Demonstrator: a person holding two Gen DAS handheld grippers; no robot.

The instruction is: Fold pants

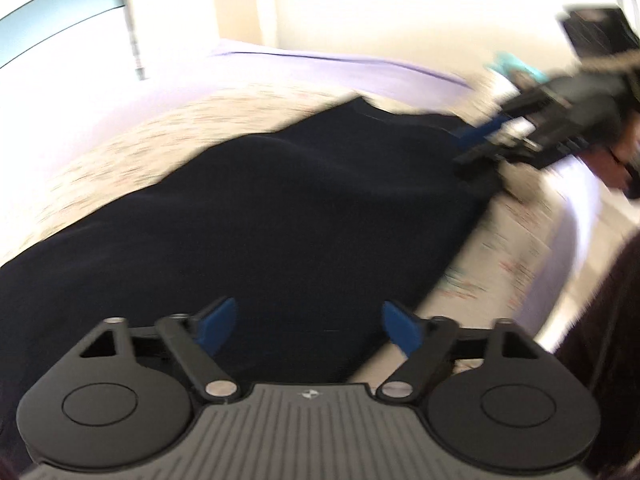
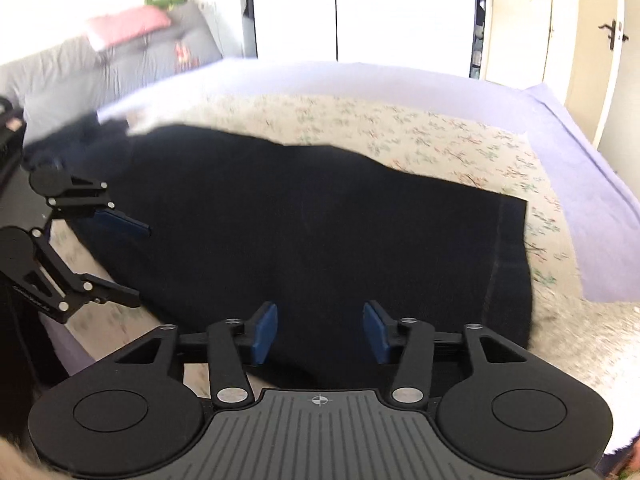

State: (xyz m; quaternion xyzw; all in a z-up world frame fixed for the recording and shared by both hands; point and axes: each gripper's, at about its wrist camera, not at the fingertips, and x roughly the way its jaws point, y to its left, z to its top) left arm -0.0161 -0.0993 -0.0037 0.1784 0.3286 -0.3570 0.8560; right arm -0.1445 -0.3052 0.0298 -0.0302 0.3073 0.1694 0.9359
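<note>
Dark navy pants [image 1: 248, 216] lie spread flat on a floral bedspread [image 1: 132, 160]; they also show in the right wrist view [image 2: 320, 236], with a stitched hem at the right end. My left gripper [image 1: 308, 326] is open and empty, hovering just above the near edge of the pants. My right gripper [image 2: 320, 332] is open and empty above the pants' near edge. In the left wrist view the right gripper [image 1: 480, 144] is at the pants' far right end. In the right wrist view the left gripper [image 2: 136, 260] is open at the pants' left end.
The floral bedspread [image 2: 400, 128] lies on a lilac sheet [image 2: 592, 184] on a bed. A grey sofa with a pink cushion [image 2: 128, 28] stands at the back left. A wardrobe [image 2: 360, 12] and a door [image 2: 592, 40] are behind the bed.
</note>
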